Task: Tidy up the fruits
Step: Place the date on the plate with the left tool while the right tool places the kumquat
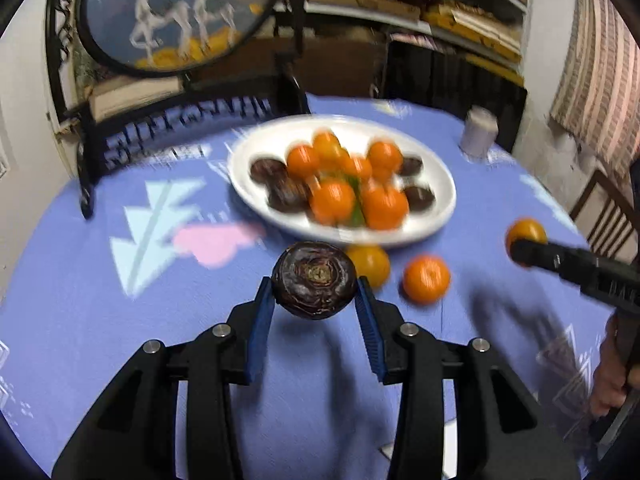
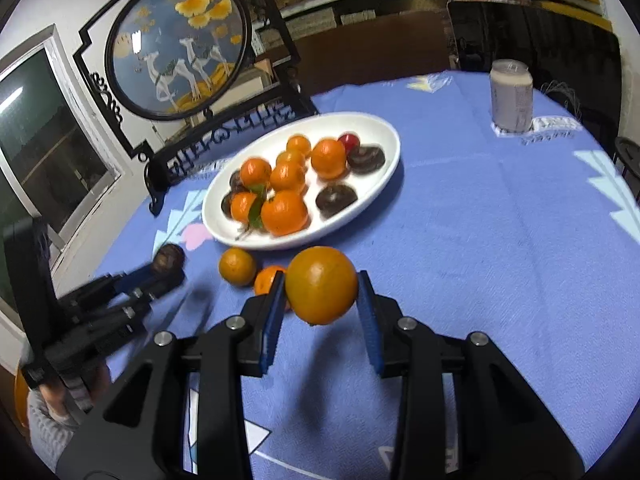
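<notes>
While the dark brown fruit (image 1: pixel 314 280) sits pinched in the left gripper (image 1: pixel 316 296) above the desk (image 1: pixel 80 320), the right gripper (image 2: pixel 322 300) clamps an orange (image 2: pixel 321 285) (both near the white plate (image 2: pixel 372 196) of fruit).

No legible text or labels.
</notes>
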Available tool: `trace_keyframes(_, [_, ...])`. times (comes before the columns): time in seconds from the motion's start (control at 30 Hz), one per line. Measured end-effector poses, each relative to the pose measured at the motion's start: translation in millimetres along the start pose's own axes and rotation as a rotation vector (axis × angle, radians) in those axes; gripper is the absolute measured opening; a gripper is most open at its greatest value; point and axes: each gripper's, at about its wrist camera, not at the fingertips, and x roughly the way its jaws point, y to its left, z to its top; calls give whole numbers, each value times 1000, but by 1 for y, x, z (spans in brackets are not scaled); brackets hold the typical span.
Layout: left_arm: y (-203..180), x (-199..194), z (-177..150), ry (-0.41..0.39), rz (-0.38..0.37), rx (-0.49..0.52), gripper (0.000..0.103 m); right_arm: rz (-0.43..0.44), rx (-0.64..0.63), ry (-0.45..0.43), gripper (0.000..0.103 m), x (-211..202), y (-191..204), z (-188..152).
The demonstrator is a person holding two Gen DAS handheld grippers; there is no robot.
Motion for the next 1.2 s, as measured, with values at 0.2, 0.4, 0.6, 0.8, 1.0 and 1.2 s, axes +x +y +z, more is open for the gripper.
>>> trace_keyframes(0.2, [11,24,63,-13,-13,-52,42,-26,-45,-25,36,16,10,32])
trace_keyframes(0.4, [17,72,108,-10,20,-75,42,-28,-65,-10,36,63,16,71])
trace_keyframes(0.6, [33,130,131,50,46,-99,42,-33,-94,-2,44,93,15,82])
trace_keyframes(0.8, [42,135,128,73,37,-126,54,-42,-79,-28,71,88,9,78])
trace_keyframes(1.0, [60,72,100,-3,19,-201,65,-50,-101,-38,71,60,20,62])
trace_keyframes(1.2, [62,22,32,10,108,-164,65,-29,-138,33,71,42,37,8])
